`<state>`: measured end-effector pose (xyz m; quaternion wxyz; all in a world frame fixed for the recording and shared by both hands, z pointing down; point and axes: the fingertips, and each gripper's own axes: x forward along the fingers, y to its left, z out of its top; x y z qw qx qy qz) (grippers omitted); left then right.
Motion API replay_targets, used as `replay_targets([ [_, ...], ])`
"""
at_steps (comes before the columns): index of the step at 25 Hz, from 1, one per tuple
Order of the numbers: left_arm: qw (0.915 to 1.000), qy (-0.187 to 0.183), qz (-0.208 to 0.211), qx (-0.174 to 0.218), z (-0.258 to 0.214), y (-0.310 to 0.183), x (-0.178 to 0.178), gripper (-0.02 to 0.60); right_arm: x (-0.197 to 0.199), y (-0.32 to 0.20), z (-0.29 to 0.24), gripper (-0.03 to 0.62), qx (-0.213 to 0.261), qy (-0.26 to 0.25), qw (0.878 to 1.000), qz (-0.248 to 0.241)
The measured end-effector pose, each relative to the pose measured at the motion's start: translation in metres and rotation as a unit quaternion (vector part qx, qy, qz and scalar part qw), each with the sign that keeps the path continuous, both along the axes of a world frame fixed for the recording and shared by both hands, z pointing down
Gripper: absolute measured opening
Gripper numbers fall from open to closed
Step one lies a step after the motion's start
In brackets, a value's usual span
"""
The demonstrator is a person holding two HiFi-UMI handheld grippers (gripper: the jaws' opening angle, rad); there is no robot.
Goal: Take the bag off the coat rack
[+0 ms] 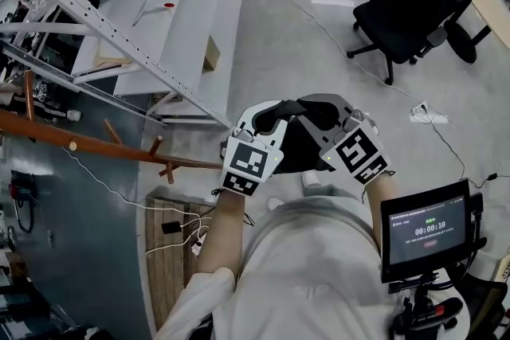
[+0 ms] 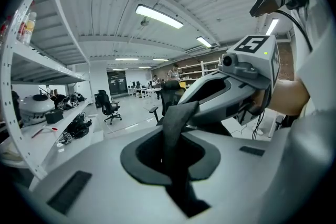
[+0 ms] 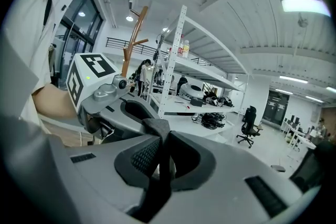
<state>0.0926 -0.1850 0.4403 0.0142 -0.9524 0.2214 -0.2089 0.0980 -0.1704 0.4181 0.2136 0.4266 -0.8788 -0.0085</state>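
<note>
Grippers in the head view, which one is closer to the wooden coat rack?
The left gripper: the coat rack runs its brown pole right up to that side, while the right gripper sits on the far side, nearer the screen.

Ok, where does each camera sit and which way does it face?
Head view: on the person's head, looking steeply down at left gripper, right gripper, forearms, torso; wooden coat rack at left.
Left gripper view: on that gripper, along its jaws shut on a dark strap, toward the right gripper and an office chair.
Right gripper view: on that gripper, jaws shut on the strap, facing the left gripper, shelving, coat rack.
Shared: both gripper views show the strap and the other gripper.
</note>
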Motion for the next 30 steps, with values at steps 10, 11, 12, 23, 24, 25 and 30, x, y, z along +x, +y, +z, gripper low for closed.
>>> replay_targets([
  [10, 0.9998, -0.016, 0.010, 0.010, -0.001, 0.000, 0.009, 0.032, 0.009, 0.001, 0.003, 0.043, -0.005, -0.004, 1.000, 0.013],
  [11, 0.9998, -0.016, 0.010, 0.009, 0.000, 0.000, 0.009, 0.032, 0.009, 0.001, 0.004, 0.043, -0.006, -0.003, 1.000, 0.014],
  [12, 0.9998, -0.016, 0.010, 0.006, 0.001, 0.000, 0.009, 0.032, 0.009, 0.001, 0.004, 0.043, -0.007, -0.003, 1.000, 0.014],
  [23, 0.9998, -0.014, 0.004, -0.011, 0.008, 0.003, 0.007, 0.032, 0.008, 0.003, 0.011, 0.043, -0.017, 0.002, 1.000, 0.011],
  [24, 0.9998, -0.013, 0.003, -0.011, 0.007, 0.004, 0.007, 0.032, 0.008, 0.003, 0.010, 0.043, -0.016, 0.002, 1.000, 0.011],
  [25, 0.9999, -0.013, 0.002, -0.010, 0.007, 0.004, 0.007, 0.032, 0.007, 0.003, 0.010, 0.043, -0.016, 0.002, 1.000, 0.010],
  [30, 0.9998, -0.015, 0.002, -0.011, 0.008, 0.003, 0.002, 0.032, 0.002, 0.003, 0.011, 0.043, -0.015, 0.002, 1.000, 0.010],
])
